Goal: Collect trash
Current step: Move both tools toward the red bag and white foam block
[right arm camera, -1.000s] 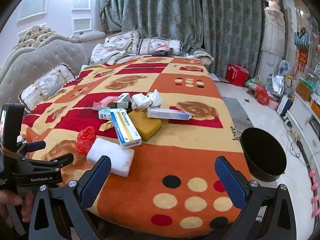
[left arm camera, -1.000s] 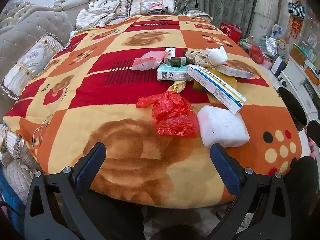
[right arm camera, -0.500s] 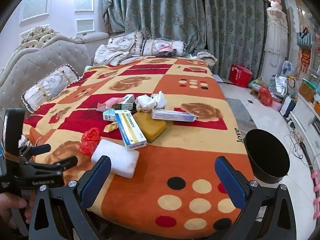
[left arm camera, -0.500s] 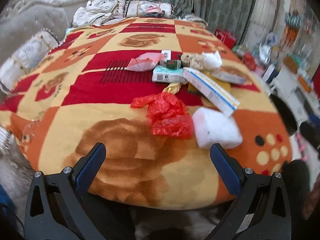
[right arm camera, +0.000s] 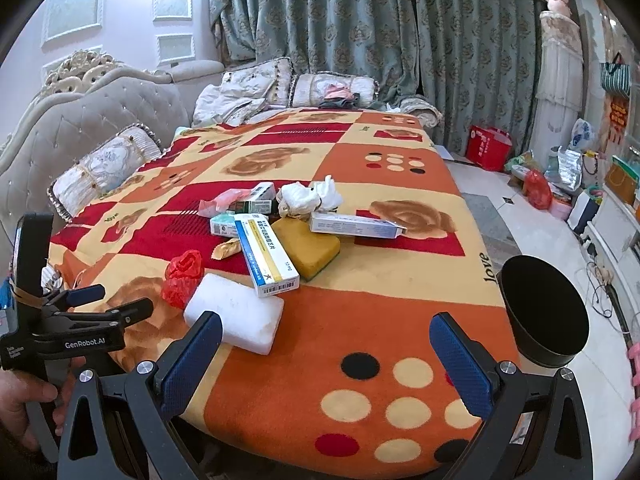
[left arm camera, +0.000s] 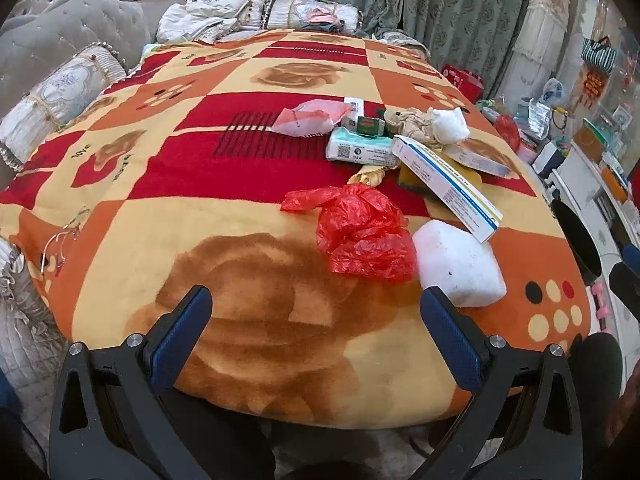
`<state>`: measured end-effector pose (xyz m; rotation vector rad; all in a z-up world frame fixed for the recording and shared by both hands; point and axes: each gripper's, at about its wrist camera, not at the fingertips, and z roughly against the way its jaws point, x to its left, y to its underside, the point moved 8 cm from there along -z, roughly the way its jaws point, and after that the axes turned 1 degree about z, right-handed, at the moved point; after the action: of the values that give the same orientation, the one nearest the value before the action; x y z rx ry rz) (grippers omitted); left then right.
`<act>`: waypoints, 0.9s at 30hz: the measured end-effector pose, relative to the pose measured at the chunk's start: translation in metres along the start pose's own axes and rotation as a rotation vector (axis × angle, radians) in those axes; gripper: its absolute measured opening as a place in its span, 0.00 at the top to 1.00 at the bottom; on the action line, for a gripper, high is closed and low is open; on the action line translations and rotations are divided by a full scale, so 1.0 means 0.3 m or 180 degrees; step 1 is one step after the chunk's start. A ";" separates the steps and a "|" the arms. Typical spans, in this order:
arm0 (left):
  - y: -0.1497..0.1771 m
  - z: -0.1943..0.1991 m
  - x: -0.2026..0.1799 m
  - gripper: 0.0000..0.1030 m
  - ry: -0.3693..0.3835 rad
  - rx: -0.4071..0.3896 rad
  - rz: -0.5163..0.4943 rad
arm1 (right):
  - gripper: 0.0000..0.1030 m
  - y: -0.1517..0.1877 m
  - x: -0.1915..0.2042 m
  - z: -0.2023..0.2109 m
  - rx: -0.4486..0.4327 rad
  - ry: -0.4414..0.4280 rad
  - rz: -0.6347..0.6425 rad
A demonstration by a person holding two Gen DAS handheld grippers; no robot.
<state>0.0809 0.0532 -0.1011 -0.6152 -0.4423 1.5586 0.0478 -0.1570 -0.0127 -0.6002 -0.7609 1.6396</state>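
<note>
Both the left hand-held gripper [left arm camera: 316, 312] and the right hand-held gripper [right arm camera: 326, 342] hover level at the blanket's [left arm camera: 208, 168] near edge, jaws spread wide and empty. A crumpled red plastic bag [left arm camera: 362, 232] touches a white foam block [left arm camera: 458, 266] near that edge, with medicine boxes [right arm camera: 266, 254] piled behind.

Trash, clustered on blanket: crumpled red bag [left arm camera: 366, 236] touching white foam block [left arm camera: 458, 266]; long blue-yellow box [right arm camera: 266, 254] leaning over yellow sponge [right arm camera: 308, 247]; second flat box [right arm camera: 354, 226]; wadded white tissue [right arm camera: 310, 196]; pink wrapper [left arm camera: 308, 118]. Black bin [right arm camera: 544, 316] stood beside the blanket's edge.
</note>
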 end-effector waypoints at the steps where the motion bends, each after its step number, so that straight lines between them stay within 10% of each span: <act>1: 0.001 -0.001 -0.003 0.00 -0.0006 0.0002 -0.0005 | 0.00 0.003 -0.001 -0.004 0.0009 0.0004 0.0001; 27: -0.013 0.007 -0.027 0.00 -0.0089 0.0017 -0.0080 | 0.00 0.007 0.011 -0.004 -0.0014 -0.0010 0.0080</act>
<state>0.0825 0.0456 -0.0960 -0.5826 -0.4651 1.5456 0.0465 -0.1539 -0.0151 -0.6127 -0.7622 1.6625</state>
